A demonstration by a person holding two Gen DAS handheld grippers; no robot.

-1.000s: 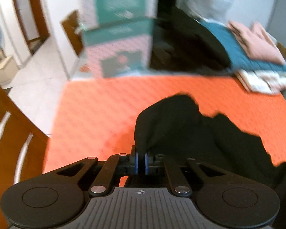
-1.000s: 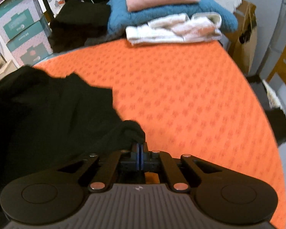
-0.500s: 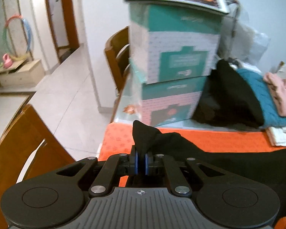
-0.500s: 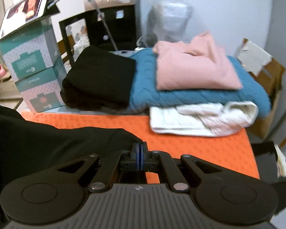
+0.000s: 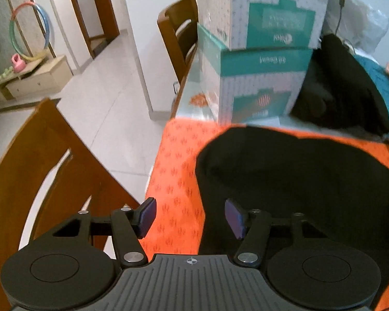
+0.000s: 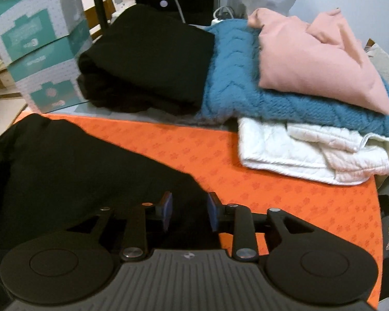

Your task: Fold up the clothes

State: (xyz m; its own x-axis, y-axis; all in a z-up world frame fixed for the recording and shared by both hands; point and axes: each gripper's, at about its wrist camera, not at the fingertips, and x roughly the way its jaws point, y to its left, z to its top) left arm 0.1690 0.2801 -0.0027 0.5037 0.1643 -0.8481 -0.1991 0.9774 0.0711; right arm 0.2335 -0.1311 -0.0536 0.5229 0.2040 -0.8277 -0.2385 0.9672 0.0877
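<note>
The worktop [image 6: 285, 194], covered in an orange patterned mat, is the landmark here. Spread over its near half lies the black soft fabric garment [image 5: 298, 176], one rounded edge reaching toward the mat's far border and a corner running close to the mat's left edge. It looks folded over on itself at least once, though the dark cloth hides its creases, so how many folds are in I cannot tell.

At the far side of the worktop sits a pile of already folded clothes: a black folded garment [image 6: 147, 57], a teal cable-knit sweater [image 6: 246, 96] with a pink folded top [image 6: 313, 59] on it, and a white quilted piece [image 6: 298, 150] lying on the mat's far right corner. Beyond the far left corner stand two stacked teal-and-white cardboard boxes [image 5: 262, 59].

The left claw [image 5: 190, 216] is opening, its pads apart over the garment's left edge, clamping nothing. The right claw [image 6: 189, 211] is also opening, cloth lying between its pads but not pinched.

Judging by this, a fold has just been laid down; smoothing, perhaps a further fold, and moving the garment to the pile remain.
</note>
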